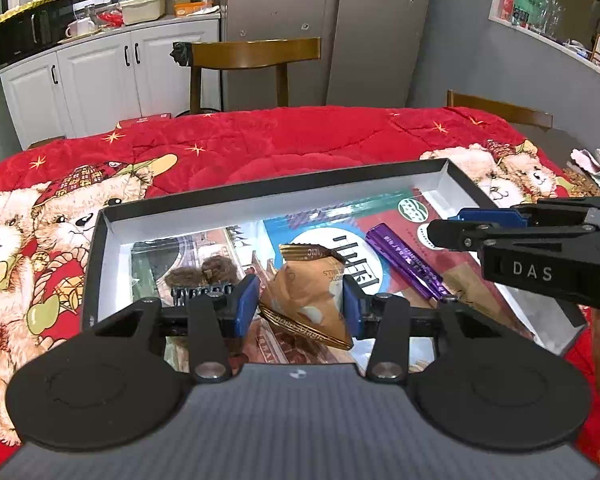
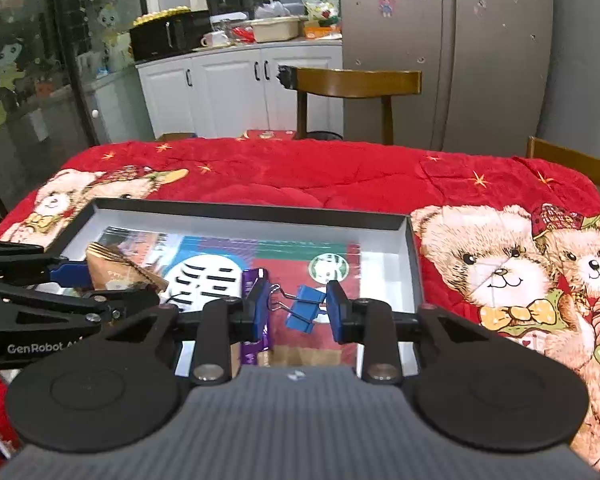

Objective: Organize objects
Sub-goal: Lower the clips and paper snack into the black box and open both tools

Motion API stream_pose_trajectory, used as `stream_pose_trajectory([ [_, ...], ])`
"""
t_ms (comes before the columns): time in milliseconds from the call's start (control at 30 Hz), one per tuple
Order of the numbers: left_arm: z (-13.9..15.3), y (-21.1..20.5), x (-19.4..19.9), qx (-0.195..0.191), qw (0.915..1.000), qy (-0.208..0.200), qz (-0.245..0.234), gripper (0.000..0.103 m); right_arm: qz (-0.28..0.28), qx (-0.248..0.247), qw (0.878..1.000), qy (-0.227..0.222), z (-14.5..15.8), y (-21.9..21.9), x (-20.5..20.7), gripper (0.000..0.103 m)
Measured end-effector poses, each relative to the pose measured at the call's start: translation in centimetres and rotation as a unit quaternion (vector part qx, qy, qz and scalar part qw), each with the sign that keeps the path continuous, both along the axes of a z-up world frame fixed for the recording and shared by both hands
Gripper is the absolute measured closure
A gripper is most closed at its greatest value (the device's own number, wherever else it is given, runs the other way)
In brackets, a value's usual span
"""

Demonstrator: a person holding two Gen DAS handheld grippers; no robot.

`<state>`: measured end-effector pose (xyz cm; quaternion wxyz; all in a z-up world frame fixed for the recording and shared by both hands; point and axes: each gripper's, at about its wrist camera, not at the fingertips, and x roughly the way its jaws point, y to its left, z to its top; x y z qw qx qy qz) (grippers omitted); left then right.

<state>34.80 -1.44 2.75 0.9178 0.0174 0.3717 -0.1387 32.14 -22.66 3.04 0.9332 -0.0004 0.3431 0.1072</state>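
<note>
A shallow black box (image 1: 100,240) with white inner walls (image 2: 414,264) lies on the red bear quilt and holds flat printed packets. My left gripper (image 1: 300,304) is shut on a gold-brown snack packet (image 1: 308,300) and holds it over the box; it also shows in the right wrist view (image 2: 116,270). My right gripper (image 2: 298,308) is open over the box, and a blue binder clip (image 2: 306,308) sits between its pads, touching neither. A purple stick packet (image 1: 406,262) lies in the box beside it (image 2: 252,280).
Two brown fuzzy balls (image 1: 204,272) and a black comb-like piece (image 1: 202,294) lie at the box's left end. Wooden chairs (image 1: 256,56) stand behind the table. A fridge (image 2: 444,40) and white cabinets (image 2: 228,80) are beyond. Small items (image 1: 588,168) lie at the table's right edge.
</note>
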Motion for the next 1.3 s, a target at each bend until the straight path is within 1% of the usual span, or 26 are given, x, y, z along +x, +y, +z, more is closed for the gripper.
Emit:
stream_pose_trajectory([
  [200, -0.9, -0.3, 1.2, 0.009, 0.9999, 0.009, 0.001, 0.053, -0.011, 0.001, 1.0, 0.015, -0.9, -0.4, 1.3, 0.069],
  [367, -1.0, -0.5, 1.7, 0.014, 0.9999, 0.009, 0.0, 0.053, -0.015, -0.001, 1.0, 0.026, -1.7, -0.5, 2.0, 0.068],
  [433, -1.0, -0.5, 1.7, 0.015, 0.9998, 0.009, 0.0, 0.053, -0.015, 0.003, 1.0, 0.027, -1.7, -0.6, 2.1, 0.068],
  [833, -1.4, -1.2, 1.7, 0.027, 0.9996, 0.008, -0.006, 0.053, -0.012, -0.01, 0.999, 0.036, -1.8, -0.2, 2.5, 0.068],
  [1067, -1.5, -1.4, 1.5, 0.035, 0.9993, 0.005, -0.007, 0.052, -0.012, -0.011, 0.999, 0.036, -1.8, -0.2, 2.6, 0.06],
  [1133, -1.5, -1.4, 1.4, 0.036, 0.9993, 0.005, -0.007, 0.052, -0.013, -0.01, 0.999, 0.036, -1.8, -0.2, 2.7, 0.055],
  [1167, -1.5, -1.4, 1.4, 0.036, 0.9993, 0.006, -0.007, 0.05, -0.014, -0.009, 0.999, 0.036, -1.8, -0.2, 2.7, 0.052],
  [1200, -1.5, -1.4, 1.3, 0.035, 0.9993, 0.006, -0.009, 0.047, -0.014, -0.008, 0.999, 0.036, -1.8, -0.2, 2.7, 0.051],
  [1300, -1.4, -1.4, 1.1, 0.031, 0.9994, 0.004, -0.011, 0.044, -0.017, -0.004, 0.999, 0.036, -1.8, -0.4, 2.7, 0.049],
])
